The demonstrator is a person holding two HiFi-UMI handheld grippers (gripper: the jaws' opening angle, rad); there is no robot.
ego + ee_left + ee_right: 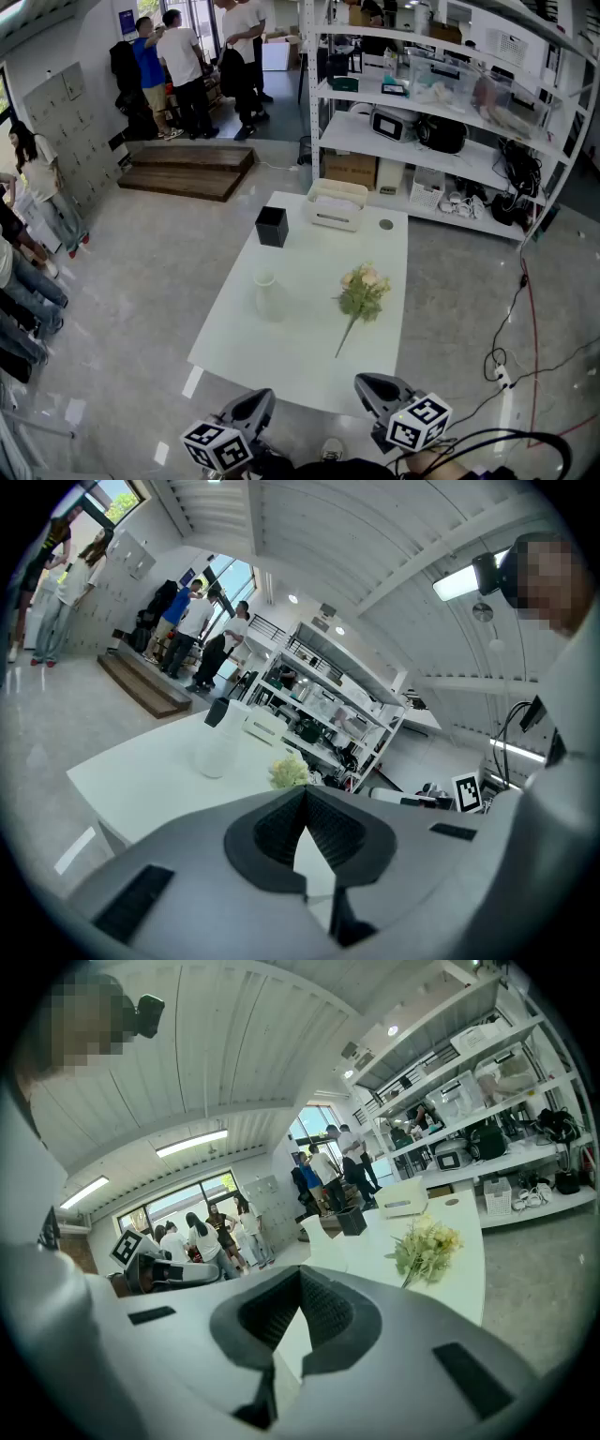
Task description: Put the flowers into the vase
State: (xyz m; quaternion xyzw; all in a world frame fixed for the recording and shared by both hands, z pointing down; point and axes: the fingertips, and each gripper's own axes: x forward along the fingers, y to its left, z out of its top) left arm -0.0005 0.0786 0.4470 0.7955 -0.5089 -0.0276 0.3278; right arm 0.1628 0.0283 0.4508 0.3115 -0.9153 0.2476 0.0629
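Head view: the flowers (361,291) lie flat on the white worktop (281,356) near frame centre, apart from the white vase (267,295) standing upright to their left. The left gripper (255,401) and right gripper (373,386) sit at the bottom edge.

Left gripper view: jaws pressed together, empty.

Right gripper view: jaws together, nothing between them.

Ahead of the left gripper (255,401), the table (309,366) looks smooth, matt white, like the vase (268,294). The floor (150,253) beneath shines like polished stone.
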